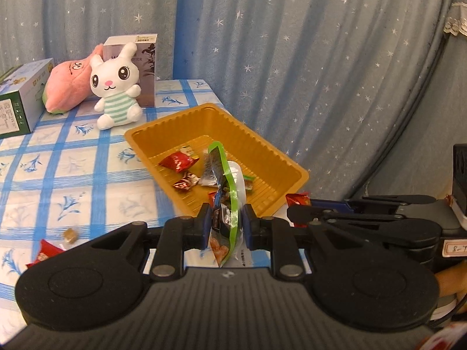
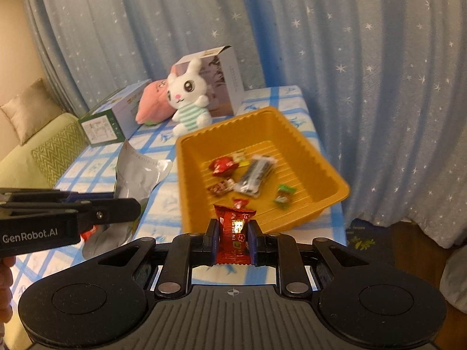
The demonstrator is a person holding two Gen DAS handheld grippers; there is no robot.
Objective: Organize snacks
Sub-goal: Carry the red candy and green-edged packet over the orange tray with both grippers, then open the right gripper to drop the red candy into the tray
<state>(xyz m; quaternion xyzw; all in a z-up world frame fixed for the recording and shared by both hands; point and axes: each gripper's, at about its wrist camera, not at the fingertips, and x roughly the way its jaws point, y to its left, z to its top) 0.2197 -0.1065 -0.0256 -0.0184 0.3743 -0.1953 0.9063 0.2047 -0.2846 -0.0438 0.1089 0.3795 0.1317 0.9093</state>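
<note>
- Left tongs [image 1: 226,227] clamped on green-edged snack bag [image 1: 224,198].
- Right tongs [image 2: 233,237] clamped on red candy packet [image 2: 234,234].
- Yellow tray [image 2: 315,157] at 12 o'clock on tabletop [image 1: 73,175], holding snacks.

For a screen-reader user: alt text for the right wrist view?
The right gripper clamps a red snack packet just short of a yellow tray holding several snacks. Behind sit a plush rabbit and boxes on a blue-checked tablecloth.
</note>
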